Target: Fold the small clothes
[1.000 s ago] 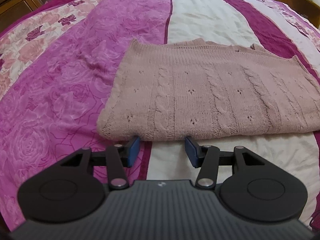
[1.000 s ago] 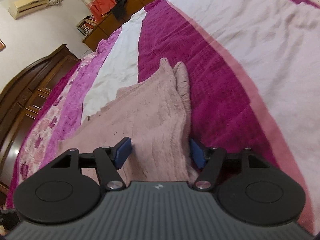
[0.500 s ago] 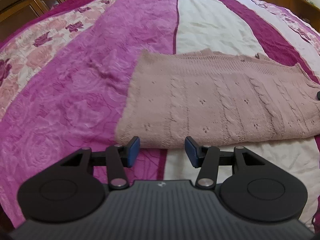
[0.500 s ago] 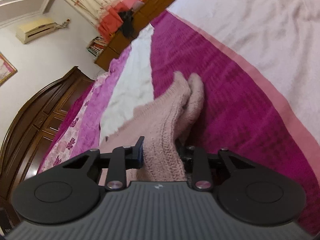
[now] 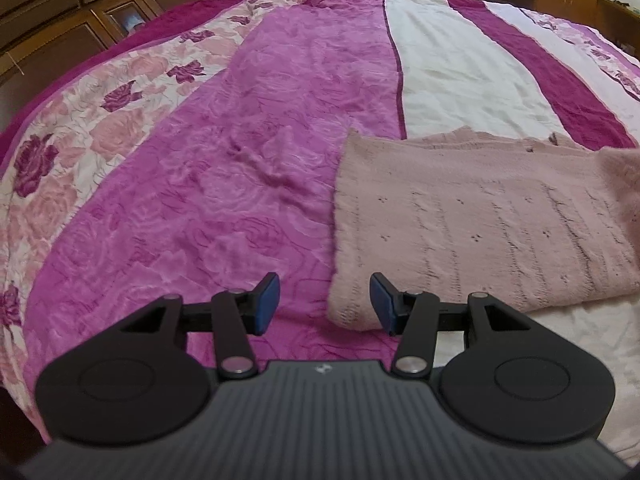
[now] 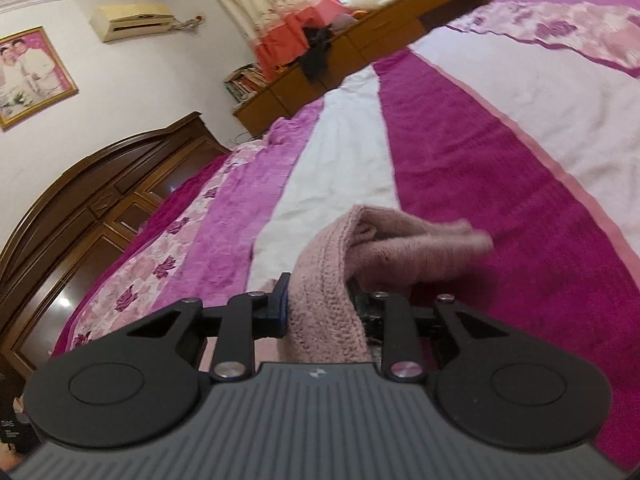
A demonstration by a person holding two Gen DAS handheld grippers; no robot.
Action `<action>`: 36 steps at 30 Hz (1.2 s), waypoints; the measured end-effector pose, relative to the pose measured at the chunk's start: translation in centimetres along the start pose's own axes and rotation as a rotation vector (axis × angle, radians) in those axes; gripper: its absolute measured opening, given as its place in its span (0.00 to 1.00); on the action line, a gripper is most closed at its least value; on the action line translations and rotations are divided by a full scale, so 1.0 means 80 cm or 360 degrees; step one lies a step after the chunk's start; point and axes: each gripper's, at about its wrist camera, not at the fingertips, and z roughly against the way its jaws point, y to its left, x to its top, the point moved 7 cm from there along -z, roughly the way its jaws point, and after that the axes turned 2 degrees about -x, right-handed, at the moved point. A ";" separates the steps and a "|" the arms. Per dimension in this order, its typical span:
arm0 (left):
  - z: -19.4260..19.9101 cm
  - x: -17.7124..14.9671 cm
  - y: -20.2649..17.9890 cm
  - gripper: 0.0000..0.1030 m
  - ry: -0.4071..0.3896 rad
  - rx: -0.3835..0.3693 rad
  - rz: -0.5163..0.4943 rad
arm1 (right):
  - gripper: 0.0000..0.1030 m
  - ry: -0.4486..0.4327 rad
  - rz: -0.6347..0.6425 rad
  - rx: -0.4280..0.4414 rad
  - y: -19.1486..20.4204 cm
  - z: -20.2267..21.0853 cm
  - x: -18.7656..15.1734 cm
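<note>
A dusty-pink cable-knit sweater (image 5: 472, 224) lies folded flat on the bed, right of centre in the left wrist view. My left gripper (image 5: 324, 304) is open and empty, just off the sweater's near left corner. Its right finger is beside the knit edge. My right gripper (image 6: 320, 304) is shut on the sweater's right end (image 6: 328, 300) and holds it lifted above the bed. The lifted knit droops forward and to the right in a fold (image 6: 416, 248). That raised end also shows at the right edge of the left wrist view (image 5: 622, 176).
The bed has a striped cover in magenta, white and rose print (image 5: 224, 184). A dark wooden wardrobe (image 6: 92, 216) stands to the left. Low wooden cabinets (image 6: 360, 40) run along the far wall under curtains.
My right gripper has closed on the sweater's right end and lifted it off the bed. My left gripper has drifted left, from the sweater's front edge to its left corner.
</note>
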 end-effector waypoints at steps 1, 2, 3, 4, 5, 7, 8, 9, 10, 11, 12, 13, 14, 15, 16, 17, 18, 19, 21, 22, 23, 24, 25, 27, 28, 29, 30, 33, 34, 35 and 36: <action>-0.001 0.002 0.002 0.50 -0.0003 0.0005 -0.0011 | 0.27 -0.0004 0.0005 0.0009 0.007 0.000 0.001; -0.003 0.003 0.004 0.50 -0.0005 0.0011 -0.0021 | 0.27 -0.0009 0.0008 0.0018 0.014 -0.001 0.002; -0.004 0.004 0.006 0.50 -0.0007 0.0016 -0.0031 | 0.27 -0.0014 0.0006 0.0030 0.021 -0.001 0.003; -0.005 0.005 0.008 0.50 -0.0009 0.0020 -0.0037 | 0.27 -0.0015 0.0003 0.0046 0.028 -0.002 0.005; -0.006 0.006 0.009 0.50 -0.0010 0.0020 -0.0041 | 0.26 -0.0016 0.0003 0.0062 0.035 -0.003 0.006; -0.008 0.008 0.012 0.50 -0.0015 0.0016 -0.0044 | 0.26 -0.0016 0.0017 0.0088 0.051 -0.005 0.007; -0.008 0.008 0.014 0.50 -0.0017 0.0015 -0.0044 | 0.26 -0.0014 0.0028 0.0103 0.061 -0.007 0.008; -0.009 0.009 0.015 0.50 -0.0020 0.0015 -0.0044 | 0.26 -0.0012 0.0037 0.0117 0.070 -0.009 0.007; -0.009 0.010 0.017 0.50 -0.0024 0.0015 -0.0043 | 0.26 -0.0010 0.0046 0.0133 0.079 -0.010 0.007; -0.009 0.011 0.019 0.50 -0.0028 0.0015 -0.0040 | 0.26 -0.0005 0.0054 0.0153 0.089 -0.012 0.007; -0.010 0.012 0.021 0.50 -0.0030 0.0016 -0.0037 | 0.26 -0.0001 0.0062 0.0171 0.100 -0.015 0.008; -0.010 0.013 0.024 0.50 -0.0033 0.0018 -0.0032 | 0.26 0.0002 0.0069 0.0190 0.109 -0.017 0.007; -0.010 0.014 0.027 0.50 -0.0037 0.0019 -0.0028 | 0.26 0.0010 0.0079 0.0211 0.120 -0.020 0.006; -0.010 0.015 0.030 0.50 -0.0040 0.0022 -0.0025 | 0.26 0.0019 0.0089 0.0229 0.130 -0.022 0.005; -0.010 0.016 0.034 0.50 -0.0044 0.0029 -0.0020 | 0.26 0.0031 0.0100 0.0246 0.140 -0.025 0.004; -0.010 0.016 0.037 0.50 -0.0046 0.0035 -0.0019 | 0.26 0.0044 0.0113 0.0263 0.152 -0.029 0.002; -0.010 0.017 0.041 0.50 -0.0046 0.0043 -0.0019 | 0.26 0.0052 0.0127 0.0278 0.162 -0.031 0.001; -0.010 0.018 0.045 0.50 -0.0048 0.0055 -0.0020 | 0.26 0.0058 0.0139 0.0292 0.173 -0.035 -0.001; -0.009 0.021 0.054 0.50 -0.0055 0.0078 -0.0029 | 0.26 0.0073 0.0152 0.0323 0.194 -0.044 -0.006; -0.008 0.023 0.058 0.50 -0.0062 0.0092 -0.0036 | 0.26 0.0083 0.0157 0.0339 0.204 -0.049 -0.008; -0.007 0.024 0.061 0.50 -0.0068 0.0101 -0.0040 | 0.26 0.0095 0.0159 0.0355 0.213 -0.055 -0.012; -0.006 0.027 0.065 0.50 -0.0076 0.0112 -0.0043 | 0.26 0.0108 0.0159 0.0371 0.224 -0.060 -0.017; -0.005 0.029 0.068 0.50 -0.0082 0.0119 -0.0045 | 0.26 0.0122 0.0162 0.0386 0.234 -0.066 -0.022; -0.003 0.033 0.075 0.50 -0.0100 0.0129 -0.0045 | 0.26 0.0157 0.0177 0.0407 0.252 -0.079 -0.037; -0.003 0.034 0.078 0.50 -0.0107 0.0130 -0.0044 | 0.26 0.0177 0.0188 0.0411 0.260 -0.086 -0.045; -0.002 0.035 0.080 0.50 -0.0114 0.0131 -0.0042 | 0.26 0.0200 0.0197 0.0412 0.268 -0.093 -0.055; -0.003 0.035 0.082 0.50 -0.0118 0.0130 -0.0040 | 0.26 0.0228 0.0201 0.0410 0.274 -0.101 -0.067; -0.006 0.034 0.088 0.50 -0.0117 0.0128 -0.0033 | 0.26 0.0318 0.0205 0.0394 0.288 -0.129 -0.102; -0.008 0.033 0.090 0.50 -0.0114 0.0127 -0.0031 | 0.26 0.0346 0.0210 0.0388 0.291 -0.137 -0.113; -0.010 0.031 0.092 0.50 -0.0110 0.0126 -0.0028 | 0.26 0.0373 0.0221 0.0379 0.295 -0.146 -0.125; -0.012 0.030 0.094 0.50 -0.0104 0.0125 -0.0022 | 0.26 0.0400 0.0229 0.0370 0.298 -0.155 -0.137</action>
